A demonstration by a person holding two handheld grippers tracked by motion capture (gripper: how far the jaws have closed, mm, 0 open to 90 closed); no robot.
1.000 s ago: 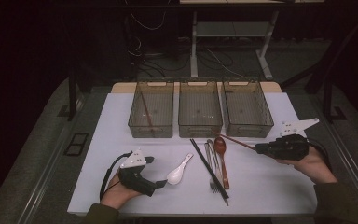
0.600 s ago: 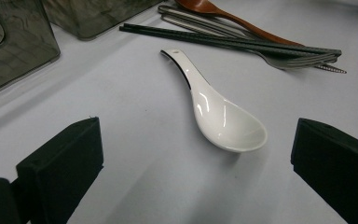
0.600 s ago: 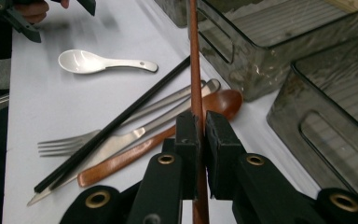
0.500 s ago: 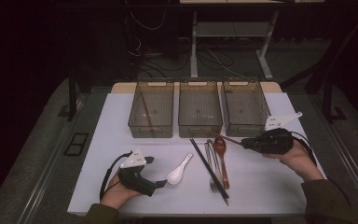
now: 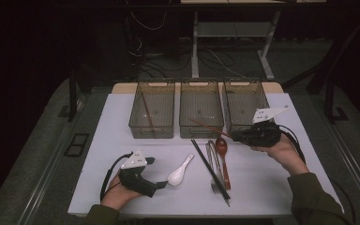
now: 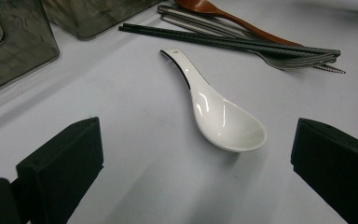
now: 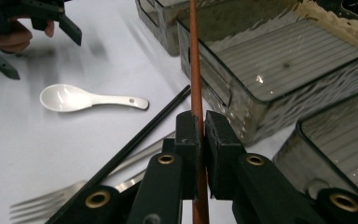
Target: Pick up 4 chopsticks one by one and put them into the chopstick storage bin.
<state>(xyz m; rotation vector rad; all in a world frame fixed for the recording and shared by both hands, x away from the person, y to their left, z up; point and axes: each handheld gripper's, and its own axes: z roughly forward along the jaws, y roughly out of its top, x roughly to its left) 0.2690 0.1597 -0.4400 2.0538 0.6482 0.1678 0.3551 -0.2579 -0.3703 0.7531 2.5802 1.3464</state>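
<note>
My right gripper (image 5: 236,137) is shut on a reddish-brown chopstick (image 5: 208,126) and holds it above the table. The stick's far end reaches the front of the middle bin (image 5: 200,101). In the right gripper view the stick (image 7: 195,60) runs up from between the closed jaws (image 7: 201,133) across a bin corner. A matching chopstick (image 5: 146,112) lies in the left bin (image 5: 151,132). My left gripper (image 5: 163,183) rests on the table near the front edge, open. A white ceramic spoon (image 6: 219,116) lies just ahead of its jaws (image 6: 198,158), untouched.
Black chopsticks (image 5: 211,171), a metal fork (image 5: 214,180) and a brown wooden spoon (image 5: 223,157) lie together at the table's middle. The right bin (image 5: 243,101) stands behind my right hand. The white table (image 5: 272,187) ends close to both forearms.
My right gripper has carried the chopstick leftward and a little up, from the table's right side toward the middle bin. The left gripper and the spoon have stayed put.
</note>
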